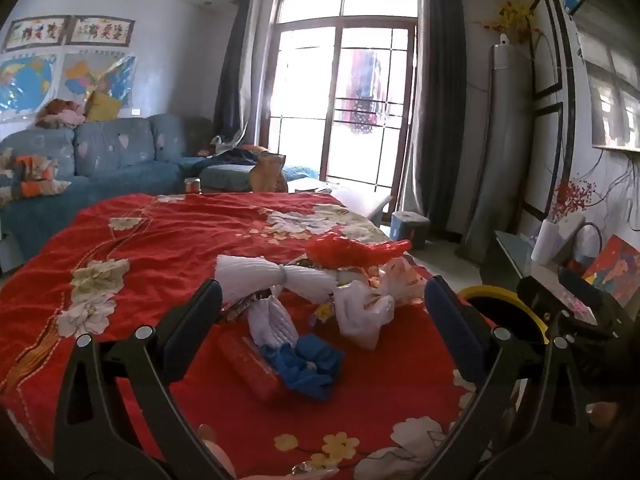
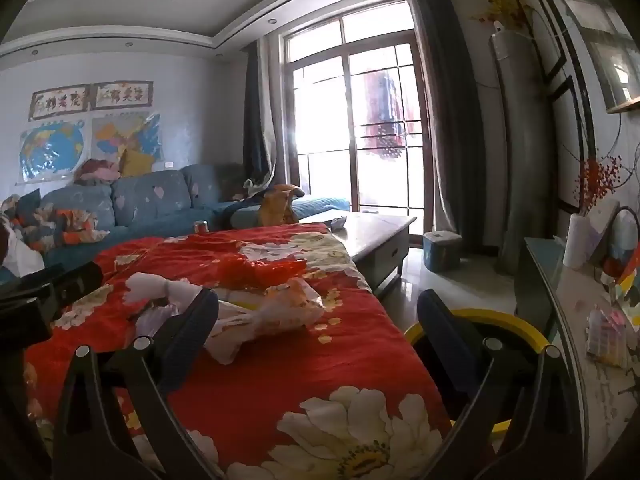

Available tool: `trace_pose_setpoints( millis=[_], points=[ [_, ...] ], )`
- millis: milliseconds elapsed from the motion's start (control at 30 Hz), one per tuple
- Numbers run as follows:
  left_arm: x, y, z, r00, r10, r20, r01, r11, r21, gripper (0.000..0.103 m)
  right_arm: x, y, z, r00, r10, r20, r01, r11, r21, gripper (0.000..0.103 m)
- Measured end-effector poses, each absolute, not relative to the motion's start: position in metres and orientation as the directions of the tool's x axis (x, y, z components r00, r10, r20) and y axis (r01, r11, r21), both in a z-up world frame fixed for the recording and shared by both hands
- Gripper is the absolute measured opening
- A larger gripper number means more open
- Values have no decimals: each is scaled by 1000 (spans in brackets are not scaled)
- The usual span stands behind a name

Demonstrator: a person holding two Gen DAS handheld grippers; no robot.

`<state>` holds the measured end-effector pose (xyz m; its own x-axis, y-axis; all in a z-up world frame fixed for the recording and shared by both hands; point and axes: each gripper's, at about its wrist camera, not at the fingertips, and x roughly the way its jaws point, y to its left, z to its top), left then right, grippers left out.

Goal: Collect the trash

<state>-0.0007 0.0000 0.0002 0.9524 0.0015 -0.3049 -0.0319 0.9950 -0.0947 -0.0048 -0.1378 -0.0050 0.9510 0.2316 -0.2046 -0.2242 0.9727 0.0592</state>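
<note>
Trash lies in a loose pile on the red flowered cloth (image 1: 168, 240): white foam netting (image 1: 264, 276), a crumpled white plastic bag (image 1: 364, 312), a red plastic bag (image 1: 356, 250), a crumpled blue scrap (image 1: 312, 364) and a red packet (image 1: 252, 364). My left gripper (image 1: 320, 312) stands open just short of the pile, nothing between its fingers. The right wrist view shows the foam netting (image 2: 160, 288), the white bag (image 2: 272, 316) and the red bag (image 2: 276, 270) ahead to the left. My right gripper (image 2: 316, 320) is open and empty. A yellow-rimmed bin (image 2: 492, 320) stands past the cloth's right edge, also the bin (image 1: 504, 308).
A blue sofa (image 1: 112, 156) runs along the left wall behind the cloth. A coffee table (image 2: 380, 232) and a small blue stool (image 2: 442, 250) stand toward the window. A glass-topped side cabinet (image 2: 576, 304) with a paper roll lines the right wall. Tiled floor shows between them.
</note>
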Motion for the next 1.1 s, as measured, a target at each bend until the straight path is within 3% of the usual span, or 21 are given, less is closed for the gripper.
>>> trace_pose_setpoints(
  millis=[1100],
  points=[
    [-4,-2,5,951,7,-308,-35,996,-88,93,-4,-134,-7,947,238,-214,-225,971,85,97]
  ],
)
